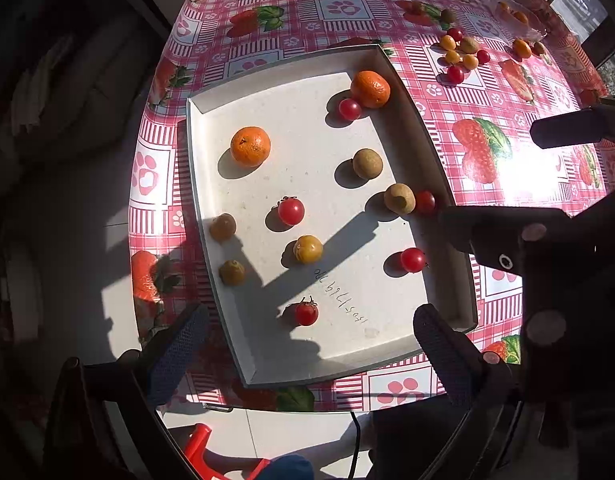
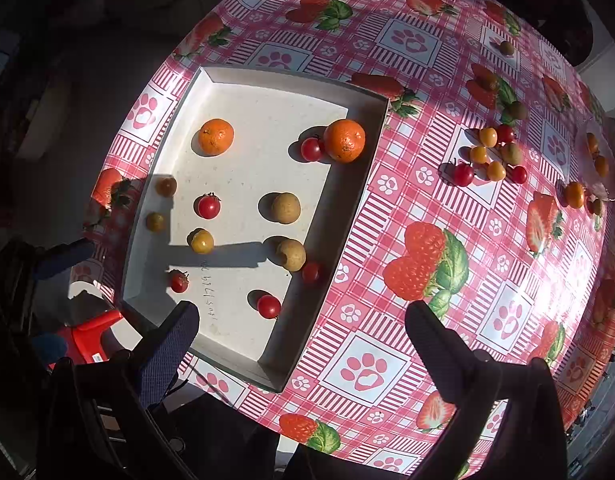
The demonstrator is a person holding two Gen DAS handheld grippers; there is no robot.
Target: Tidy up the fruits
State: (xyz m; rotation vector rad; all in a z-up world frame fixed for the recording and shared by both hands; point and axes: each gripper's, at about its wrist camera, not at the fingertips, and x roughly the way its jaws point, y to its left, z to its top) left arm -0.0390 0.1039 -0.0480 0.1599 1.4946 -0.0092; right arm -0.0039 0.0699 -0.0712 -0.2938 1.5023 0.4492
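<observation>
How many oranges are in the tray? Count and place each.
2. One orange lies far left in the tray; the other orange sits at its far right wall beside a cherry tomato. None looks hidden.

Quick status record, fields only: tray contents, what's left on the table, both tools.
tray: white, on the checked tablecloth
in tray: two oranges, five red cherry tomatoes, several small brown and yellow fruits
loose cluster: red, yellow and brown small fruits on the cloth, right of tray
left tool: open, empty, over tray's near end
right tool: open, empty
</observation>
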